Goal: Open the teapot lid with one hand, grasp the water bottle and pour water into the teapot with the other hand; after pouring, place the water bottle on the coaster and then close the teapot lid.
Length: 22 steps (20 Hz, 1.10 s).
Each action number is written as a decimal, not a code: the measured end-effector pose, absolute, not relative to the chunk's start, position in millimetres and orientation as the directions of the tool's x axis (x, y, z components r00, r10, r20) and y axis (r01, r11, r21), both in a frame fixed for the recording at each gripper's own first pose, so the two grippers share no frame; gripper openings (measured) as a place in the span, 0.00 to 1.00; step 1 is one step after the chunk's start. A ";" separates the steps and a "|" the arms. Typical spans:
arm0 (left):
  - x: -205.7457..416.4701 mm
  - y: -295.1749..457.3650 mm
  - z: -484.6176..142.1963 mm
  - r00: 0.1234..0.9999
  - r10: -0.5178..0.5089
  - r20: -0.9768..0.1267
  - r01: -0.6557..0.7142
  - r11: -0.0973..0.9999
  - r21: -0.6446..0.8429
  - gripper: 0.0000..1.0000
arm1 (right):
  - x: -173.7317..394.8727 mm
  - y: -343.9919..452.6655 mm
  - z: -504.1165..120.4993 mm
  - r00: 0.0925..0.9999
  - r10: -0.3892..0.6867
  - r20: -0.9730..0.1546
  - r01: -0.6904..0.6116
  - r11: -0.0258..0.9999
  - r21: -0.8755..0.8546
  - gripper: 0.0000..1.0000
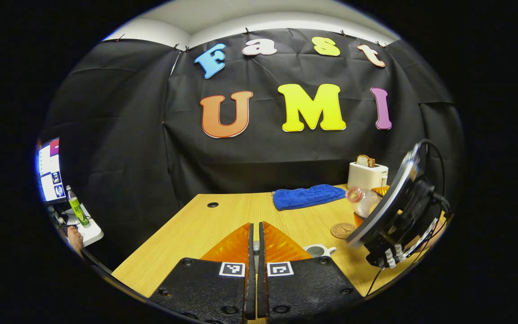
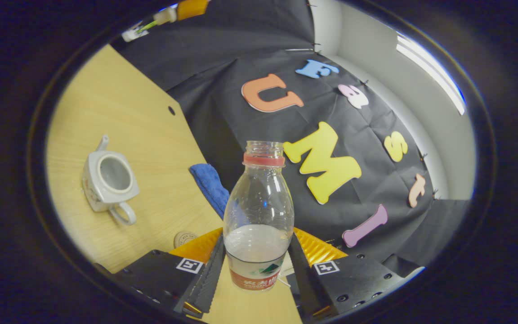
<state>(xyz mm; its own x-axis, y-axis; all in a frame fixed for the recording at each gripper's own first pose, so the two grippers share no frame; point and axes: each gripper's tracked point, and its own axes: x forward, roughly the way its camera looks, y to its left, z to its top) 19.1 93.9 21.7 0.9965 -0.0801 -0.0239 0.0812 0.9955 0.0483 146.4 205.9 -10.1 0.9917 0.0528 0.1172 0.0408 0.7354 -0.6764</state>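
My right tongs (image 2: 259, 265) pinch the clear plastic water bottle (image 2: 259, 211) — uncapped, partly full, tilted. The white ceramic teapot (image 2: 108, 182) sits lidless on the wooden tabletop (image 2: 119, 112); my left tongs (image 1: 254, 245) are pressed nearly together, seemingly around its lid. Left, I judge — setting the bottle on the round cork coaster (image 1: 342, 230), then relidding.

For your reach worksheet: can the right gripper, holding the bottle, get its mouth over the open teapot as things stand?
Probably yes. The right gripper grips the bottle, the teapot sits lidless on the table, and nothing stands between them.
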 end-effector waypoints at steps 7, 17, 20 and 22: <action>19.7 94.1 21.6 0.996 -0.081 -0.022 0.082 0.996 0.042 0.04 | 171.7 173.9 -3.5 1.000 -0.015 0.025 0.022 0.955 -0.295 0.75; 28.7 95.2 11.0 0.997 -0.055 -0.054 0.059 0.995 0.076 0.04 | 214.8 184.0 -21.5 0.996 0.025 -0.084 -0.020 0.998 0.060 0.74; 31.5 96.6 7.4 0.997 -0.041 -0.061 0.047 0.994 0.096 0.04 | 223.0 198.5 -25.7 0.995 0.057 -0.079 -0.052 0.996 0.068 0.75; 31.8 96.3 7.0 0.997 -0.040 -0.065 0.047 0.994 0.100 0.04 | 227.9 206.1 -32.2 0.993 0.075 -0.096 -0.068 0.995 0.070 0.74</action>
